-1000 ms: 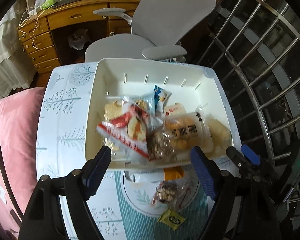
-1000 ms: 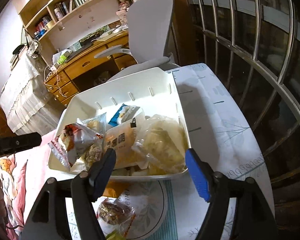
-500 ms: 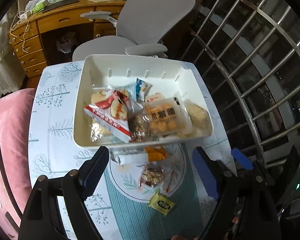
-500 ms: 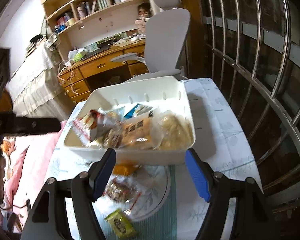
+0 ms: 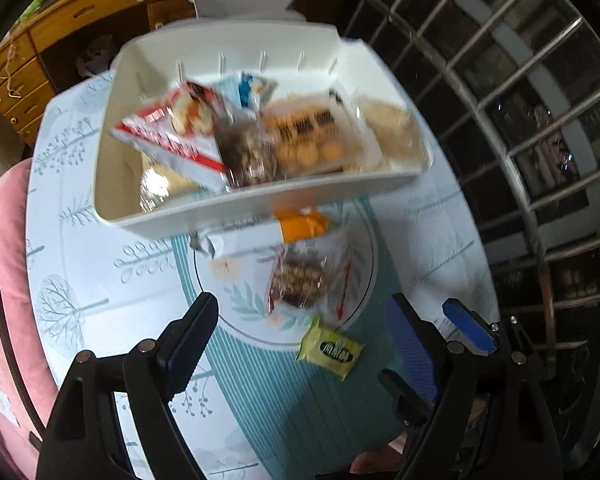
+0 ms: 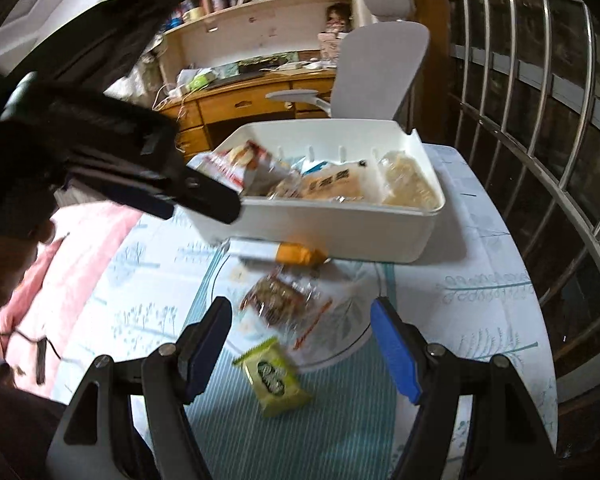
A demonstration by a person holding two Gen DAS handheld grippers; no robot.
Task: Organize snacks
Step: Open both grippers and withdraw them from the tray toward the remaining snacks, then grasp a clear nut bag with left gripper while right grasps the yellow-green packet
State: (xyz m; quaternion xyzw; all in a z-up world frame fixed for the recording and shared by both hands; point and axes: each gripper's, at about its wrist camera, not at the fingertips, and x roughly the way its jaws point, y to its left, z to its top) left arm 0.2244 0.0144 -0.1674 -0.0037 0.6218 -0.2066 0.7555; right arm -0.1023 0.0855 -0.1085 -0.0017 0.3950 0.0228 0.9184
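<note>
Pink cushion (image 5: 4,280) borders the table's left edge, and past it the patterned tablecloth (image 5: 100,280) lies bare, giving me open room on that side. My left gripper (image 5: 300,320) hangs over the near part of the table with its jaws spread wide and nothing between them. Ahead of it the white bin (image 5: 260,196) sits toward the far edge, crowded with snack packets: a red-and-white bag (image 5: 172,136), a clear pack of round biscuits (image 5: 312,132) and others too blurred to name. Just in front of the bin's near wall lies an orange-and-white packet (image 5: 268,232), partly tucked under the bin's rim. Nearer me, a clear nut-mix bag (image 5: 300,280) rests on the round printed ring of the cloth, and a small yellow-green packet (image 6: 272,376) lies nearest. My right gripper (image 6: 300,336) also stands released and empty, above that yellow-green packet. On the right, a metal window grille (image 6: 540,160) closes off the table's edge. Motion blur softens every label.
</note>
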